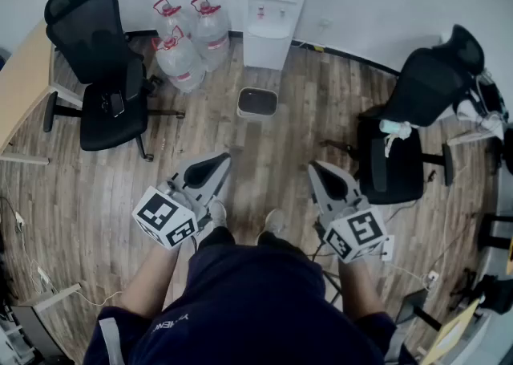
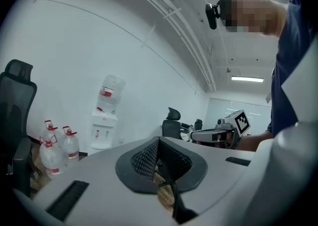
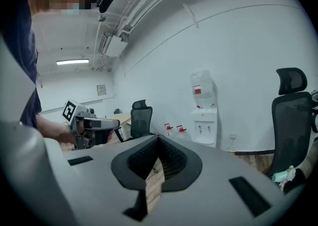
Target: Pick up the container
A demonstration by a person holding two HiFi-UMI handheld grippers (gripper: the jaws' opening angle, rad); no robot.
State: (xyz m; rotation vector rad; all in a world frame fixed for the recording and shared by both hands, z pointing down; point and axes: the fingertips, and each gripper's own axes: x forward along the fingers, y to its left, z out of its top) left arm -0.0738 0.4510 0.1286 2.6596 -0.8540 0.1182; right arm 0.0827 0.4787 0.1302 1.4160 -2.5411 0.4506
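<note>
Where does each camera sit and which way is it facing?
Head view: on the head, steeply down at floor and container; forearms, left tool, right tool show.
Left gripper view: on left tool, along shut jaws toward water dispenser; right tool, torso show.
Right gripper view: likewise from right tool; left tool shows.
All share that dispenser.

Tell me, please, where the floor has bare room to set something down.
Bare floor lies between the container and the shoes, and a wider patch between the left chair and the shoes. Between container and right chair is also free. It is crowded at the wall, where bottles, dispenser and container stand close together.
</note>
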